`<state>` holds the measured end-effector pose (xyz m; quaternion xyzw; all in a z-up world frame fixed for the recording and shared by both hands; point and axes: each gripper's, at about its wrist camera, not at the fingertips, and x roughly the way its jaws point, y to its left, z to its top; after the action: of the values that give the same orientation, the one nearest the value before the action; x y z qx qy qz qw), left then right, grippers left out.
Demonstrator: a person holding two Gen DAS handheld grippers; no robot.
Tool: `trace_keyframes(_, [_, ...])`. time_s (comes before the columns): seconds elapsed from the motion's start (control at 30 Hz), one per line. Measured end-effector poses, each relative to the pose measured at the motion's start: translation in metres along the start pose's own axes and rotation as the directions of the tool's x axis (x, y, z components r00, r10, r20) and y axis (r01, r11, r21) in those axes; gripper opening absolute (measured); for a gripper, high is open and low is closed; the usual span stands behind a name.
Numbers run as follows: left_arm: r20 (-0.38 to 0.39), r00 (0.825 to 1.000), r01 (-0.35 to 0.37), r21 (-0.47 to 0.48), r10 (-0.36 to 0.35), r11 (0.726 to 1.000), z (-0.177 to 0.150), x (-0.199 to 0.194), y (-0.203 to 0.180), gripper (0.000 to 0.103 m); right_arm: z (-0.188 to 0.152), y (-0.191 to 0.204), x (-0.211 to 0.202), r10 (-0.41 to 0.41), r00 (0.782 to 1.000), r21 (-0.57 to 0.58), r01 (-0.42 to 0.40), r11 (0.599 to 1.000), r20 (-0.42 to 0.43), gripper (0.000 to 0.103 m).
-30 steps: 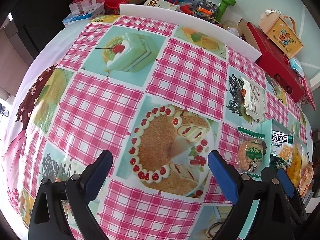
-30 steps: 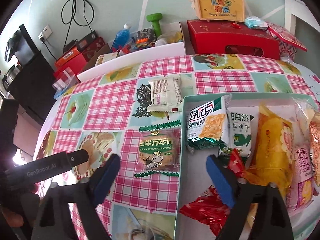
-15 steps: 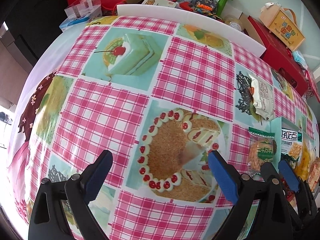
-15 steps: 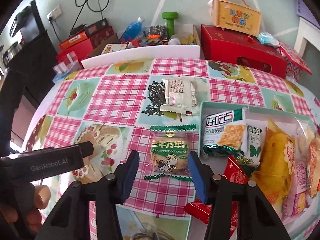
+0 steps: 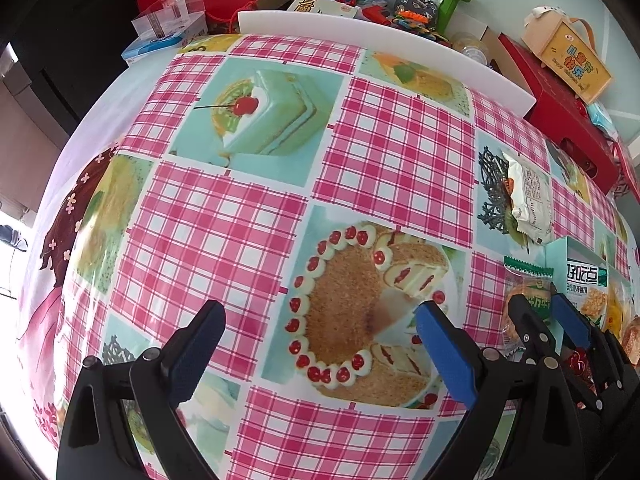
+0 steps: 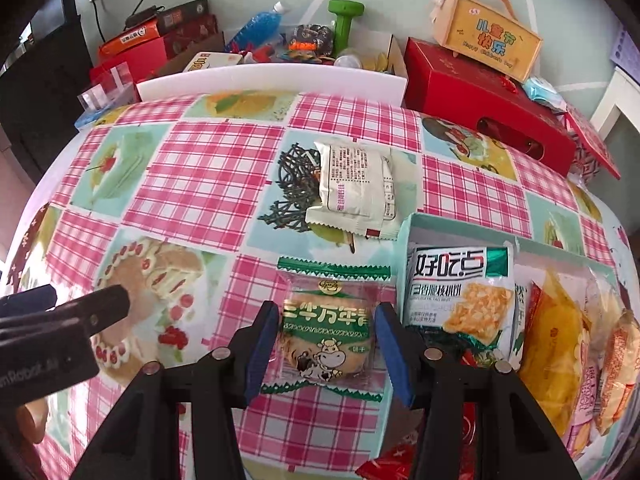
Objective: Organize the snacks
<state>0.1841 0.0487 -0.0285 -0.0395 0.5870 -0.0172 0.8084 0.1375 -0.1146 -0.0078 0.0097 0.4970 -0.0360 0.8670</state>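
Here, on the counter (image 6: 224, 168) with its pink-check and cake-print cover: right gripper (image 6: 327, 344) pinching a clear cookie packet (image 6: 329, 334) with green zigzag ends, blue pads at either side of it. Printed on the packet: Chinese characters in green, a row of small lettering too fine to read, a cartoon cow. Lying flat just left of the pale teal box (image 6: 404, 236). Inside that box, nearest the packet, a green-and-white bag (image 6: 460, 292) lettered "好吃点", with yellow and orange packs beside it. Beyond, a white packet (image 6: 356, 192) face down, fine print showing, unreadable. Farther back, on a red box (image 6: 480, 104), a yellow carry case (image 6: 486, 36) marked "儿童节快乐". Left gripper (image 5: 320, 340) spread wide above a printed cake, holding nothing; partial "Robot" lettering on its body in the right wrist view.
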Motion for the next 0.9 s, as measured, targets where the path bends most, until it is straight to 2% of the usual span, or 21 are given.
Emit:
trace_keyframes(0.13, [-0.004, 1.0, -0.004, -0.001, 0.004, 1.0, -0.001, 0.001, -0.003, 0.096, 0.003, 0.003, 0.003, -0.008, 1.0, -0.002, 0.007, 1.0, -0.005, 0.053])
trace_keyframes(0.37, [-0.004, 1.0, -0.007, -0.002, 0.007, 1.0, 0.0, 0.005, 0.001, 0.096, -0.002, 0.01, 0.008, 0.076, 0.997, 0.024, -0.076, 0.997, -0.031, 0.053])
trace_keyframes(0.57, [-0.009, 1.0, -0.004, 0.0, 0.004, 1.0, 0.0, 0.006, 0.002, 0.096, -0.008, 0.018, 0.006, 0.101, 0.994, 0.009, -0.101, 0.995, -0.04, 0.053])
trace_keyframes(0.9, [-0.022, 1.0, -0.005, 0.007, 0.006, 1.0, -0.001, 0.013, 0.0, 0.096, -0.016, 0.02, 0.006, 0.065, 0.997, 0.012, -0.065, 0.998, -0.037, 0.053])
